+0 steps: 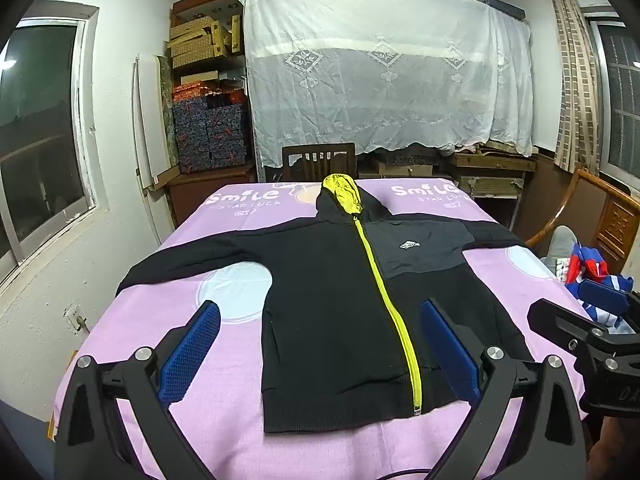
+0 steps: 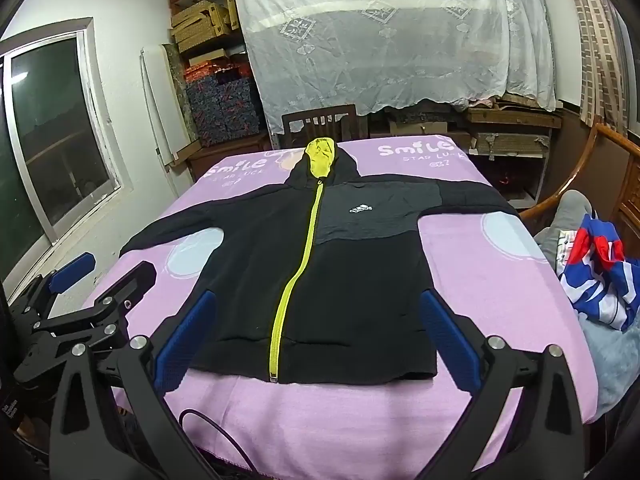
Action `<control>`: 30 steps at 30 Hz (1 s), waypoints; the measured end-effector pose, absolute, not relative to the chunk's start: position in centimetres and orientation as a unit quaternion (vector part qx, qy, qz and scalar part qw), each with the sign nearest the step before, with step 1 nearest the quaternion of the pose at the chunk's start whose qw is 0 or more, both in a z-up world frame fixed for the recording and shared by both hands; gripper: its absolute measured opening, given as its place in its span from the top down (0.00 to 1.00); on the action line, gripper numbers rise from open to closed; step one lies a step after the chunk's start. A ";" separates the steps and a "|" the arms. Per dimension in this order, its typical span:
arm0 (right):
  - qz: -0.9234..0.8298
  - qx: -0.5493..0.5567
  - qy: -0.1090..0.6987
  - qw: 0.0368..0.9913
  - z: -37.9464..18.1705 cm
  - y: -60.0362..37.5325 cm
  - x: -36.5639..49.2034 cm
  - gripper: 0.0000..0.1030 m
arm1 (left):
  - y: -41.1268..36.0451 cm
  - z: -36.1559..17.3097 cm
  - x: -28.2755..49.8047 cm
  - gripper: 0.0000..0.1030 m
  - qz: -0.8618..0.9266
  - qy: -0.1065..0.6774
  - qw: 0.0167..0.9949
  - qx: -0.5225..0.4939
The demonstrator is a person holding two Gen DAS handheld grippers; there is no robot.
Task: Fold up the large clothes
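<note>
A: State the current step.

B: Pre-fold. The hooded jacket (image 1: 340, 300) lies flat, front up and zipped, on the desk (image 1: 132, 340), which is covered by a pink cloth. The hood points to the far edge, the hem to the near edge. Both sleeves are spread outward to the sides. No fold is visible, so by my reading the task has not begun.

A: Report the gripper status.

B: Left gripper (image 1: 320, 356): jaws fully apart, nothing between the pads, hovering above the near hem with no contact evident. Right gripper (image 2: 316, 348): same condition, jaws wide, empty, positioned over the hem area. Each is also visible at the edge of the other's view, clear of the fabric.

A: What does the next move require?

B: Likely a sleeve fold. Each gripper would need to descend to a sleeve cuff or a shoulder edge, pinch a single thickness of fabric, and carry it inward across the body panel. The yellow zipper (image 2: 296, 276) serves as a centre reference.

A: Cautions?

B: The fabric appears thick; a shallow pinch could slip. The right sleeve runs close to the desk edge, so part of the cuff may hang over. A pile of other clothing (image 2: 600, 280) sits beside the desk on the right, apart from the jacket; keep clear of it.
</note>
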State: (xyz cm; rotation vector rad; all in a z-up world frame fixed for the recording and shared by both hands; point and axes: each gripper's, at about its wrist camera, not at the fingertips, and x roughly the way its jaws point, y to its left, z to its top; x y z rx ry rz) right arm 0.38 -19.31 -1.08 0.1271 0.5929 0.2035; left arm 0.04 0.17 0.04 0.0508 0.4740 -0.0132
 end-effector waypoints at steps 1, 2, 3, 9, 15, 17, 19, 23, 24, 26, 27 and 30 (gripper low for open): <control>0.100 0.062 0.291 0.949 -1.1 -19.3 0.3 0.04 | 0.2 0.0 0.0 0.03 -0.007 0.235 0.972 0.025; 0.100 0.061 0.291 0.950 -1.1 -19.3 0.3 0.04 | 0.2 0.0 0.0 0.03 -0.007 0.235 0.972 0.025; 0.100 0.061 0.291 0.950 -1.1 -19.3 0.3 0.04 | 0.0 0.1 0.0 0.03 -0.006 0.235 0.972 0.025; 0.100 0.061 0.291 0.949 -0.8 -19.3 0.3 0.04 | 0.2 -0.1 0.1 0.03 -0.005 0.236 0.971 0.026; 0.100 0.059 0.296 0.948 -0.6 -19.3 0.3 0.04 | 0.2 0.1 0.3 0.03 -0.007 0.233 0.972 0.026; 0.100 0.060 0.293 0.949 -0.6 -19.1 -0.1 0.04 | 0.1 0.1 0.3 0.03 -0.007 0.233 0.972 0.026; 0.101 0.062 0.293 0.949 -0.7 -19.2 0.0 0.04 | -0.1 0.1 0.3 0.03 -0.006 0.232 0.972 0.026; 0.102 0.062 0.292 0.949 -0.6 -19.1 -0.1 0.04 | -0.1 0.0 0.2 0.03 -0.006 0.232 0.972 0.027; 0.102 0.063 0.291 0.949 -0.8 -19.3 0.2 0.04 | -0.1 0.0 0.3 0.03 -0.006 0.232 0.972 0.027; 0.102 0.063 0.292 0.949 -0.9 -19.3 0.2 0.04 | -0.1 0.0 0.2 0.03 -0.006 0.232 0.972 0.027; 0.102 0.063 0.292 0.949 -0.9 -19.3 0.2 0.04 | -0.1 -0.1 0.2 0.03 -0.006 0.231 0.972 0.027; 0.102 0.062 0.293 0.949 -1.0 -19.3 0.2 0.04 | -0.1 -0.1 0.3 0.03 -0.006 0.232 0.972 0.027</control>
